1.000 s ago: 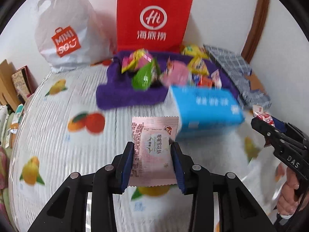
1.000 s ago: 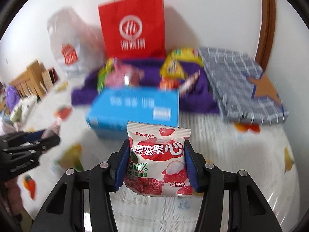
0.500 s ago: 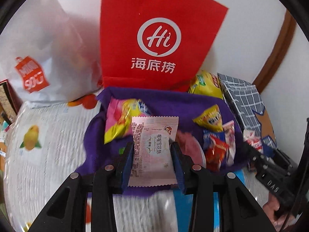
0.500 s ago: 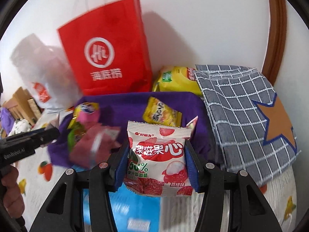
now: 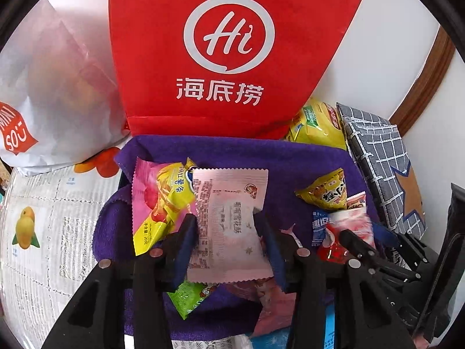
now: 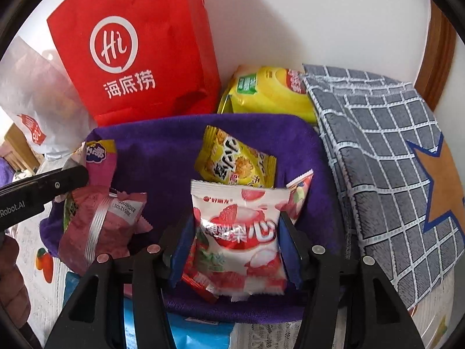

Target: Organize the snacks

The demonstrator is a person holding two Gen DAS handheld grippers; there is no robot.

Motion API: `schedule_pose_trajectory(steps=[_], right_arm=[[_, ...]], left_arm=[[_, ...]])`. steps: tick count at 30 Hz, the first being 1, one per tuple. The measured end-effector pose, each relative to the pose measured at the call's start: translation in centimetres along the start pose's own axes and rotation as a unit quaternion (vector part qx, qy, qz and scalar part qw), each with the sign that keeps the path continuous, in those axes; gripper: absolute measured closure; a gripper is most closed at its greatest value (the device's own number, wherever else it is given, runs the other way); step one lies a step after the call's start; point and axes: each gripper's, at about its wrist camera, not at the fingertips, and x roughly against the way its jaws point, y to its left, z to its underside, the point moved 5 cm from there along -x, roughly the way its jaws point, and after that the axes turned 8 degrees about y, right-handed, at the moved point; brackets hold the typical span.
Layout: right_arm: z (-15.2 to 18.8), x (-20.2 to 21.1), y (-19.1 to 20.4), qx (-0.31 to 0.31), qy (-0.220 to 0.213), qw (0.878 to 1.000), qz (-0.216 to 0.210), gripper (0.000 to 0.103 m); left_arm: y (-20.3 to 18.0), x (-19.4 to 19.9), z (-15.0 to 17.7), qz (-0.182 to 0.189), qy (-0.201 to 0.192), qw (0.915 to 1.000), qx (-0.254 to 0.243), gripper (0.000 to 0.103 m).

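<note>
Pink packet (image 5: 232, 192): clamped upright between the 2 fingers of the left gripper (image 5: 226, 224), closed to the packet's width, its sides pinched in slightly. Lychee packet (image 6: 241, 203): clamped the same way in the right gripper (image 6: 234, 224), fingers narrowed onto both edges.

Same hold on both as 1 s ago. Changed place, though: then back over the fruit-print table (image 5: 35, 203), with the blue box (image 6: 197, 334) between grippers and goal; now forward past the box and hanging over the purple cloth (image 5: 290, 157). Cannot tell whether either packet touches the pile below.

Under and left of the pink packet, a pink-and-yellow packet (image 5: 162, 203); near, a green one (image 5: 189, 293) poking out. Just beyond the lychee packet, a yellow packet (image 6: 235, 160); left of it, a dark pink packet (image 6: 101, 229) lying seam up. Right gripper visible at right in the left view, so both close together over the same cloth.

Far side: red bag (image 5: 229, 52) against the wall, white bag (image 5: 58, 87) to its left, large yellow bag (image 6: 267, 90) and grey checked cloth (image 6: 377, 145) to the right.

Probably means the carry is finished and only the release remains: opening both and letting the 2 packets drop among the rest. Little risk beyond a packet sliding off the near edge toward the box.
</note>
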Motion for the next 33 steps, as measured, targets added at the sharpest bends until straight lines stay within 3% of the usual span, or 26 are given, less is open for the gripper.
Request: schedule_pose_trajectory(steps=[4,6,8,13,20,28,33], right_arm=[[0.0,0.6,0.0,-0.008,0.003,1.0,-0.004,0.032],[0.1,1.8,0.1,-0.009,0.0,1.0,-0.007,0.029],[0.4,3.7,0.3,-0.009,-0.015,1.0,-0.002,0.029],[2.1,9.2,0.7,-0.016,-0.05,0.999,0.015,0.027],[6.7,16.3,1.4,-0.027,-0.079,0.996,0.032,0.025],[12.4,22.0,2.0,-0.029,-0.116,0.992,0.038,0.005],[14.5,23.8,2.4,-0.024,-0.132,0.99,0.04,0.004]], left_arm=[[0.4,0.6,0.1,-0.01,0.002,1.0,0.001,0.041],[0.5,2.0,0.5,-0.026,-0.008,0.9996,-0.007,0.027],[0.5,3.3,0.9,-0.032,-0.019,0.9993,-0.008,0.021],[0.5,8.1,3.1,-0.035,-0.046,0.9983,-0.008,0.019],[-0.6,15.2,9.3,-0.024,-0.086,0.9958,-0.019,0.013],[-1.8,19.2,14.7,-0.019,-0.111,0.9933,-0.025,0.011],[-2.0,20.2,16.6,-0.02,-0.123,0.9918,-0.026,0.011]])
